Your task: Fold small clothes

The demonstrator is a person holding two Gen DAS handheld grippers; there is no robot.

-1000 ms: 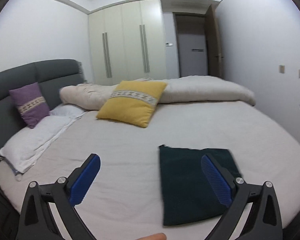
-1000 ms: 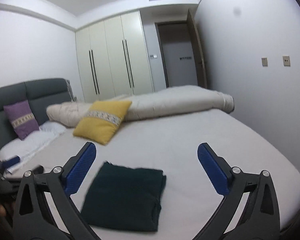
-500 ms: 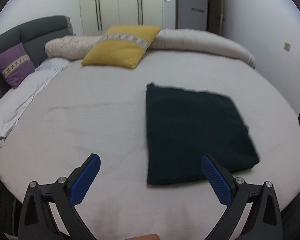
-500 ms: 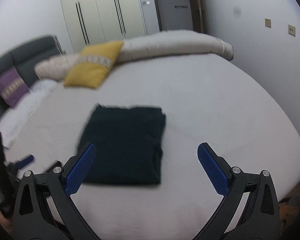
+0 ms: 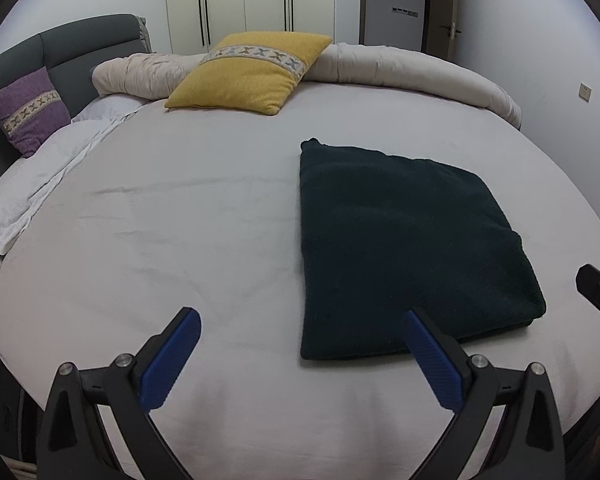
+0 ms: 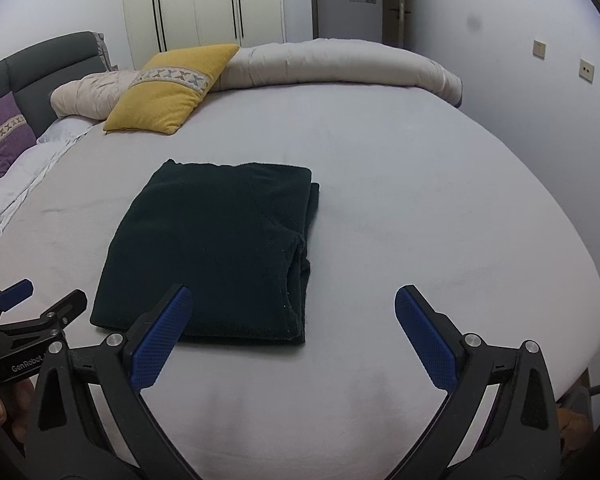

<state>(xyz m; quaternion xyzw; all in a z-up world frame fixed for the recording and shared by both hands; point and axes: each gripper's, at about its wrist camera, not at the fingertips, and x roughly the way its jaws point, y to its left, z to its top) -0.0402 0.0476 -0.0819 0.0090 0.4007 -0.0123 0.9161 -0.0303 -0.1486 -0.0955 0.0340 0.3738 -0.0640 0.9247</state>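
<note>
"GenRobot" in white, partly cut off, on left gripper [image 6: 22, 304] frame

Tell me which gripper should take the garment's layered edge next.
Right, probably. In its own view the right gripper hangs open with the dark garment and its layered right edge between its fingers. The left gripper, also open, sits off the garment's left edge, farther from those layers.

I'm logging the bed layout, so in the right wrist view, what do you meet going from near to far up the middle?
Right tongs → dark folded garment → bare sheet → rolled duvet → wardrobe doors.
</note>
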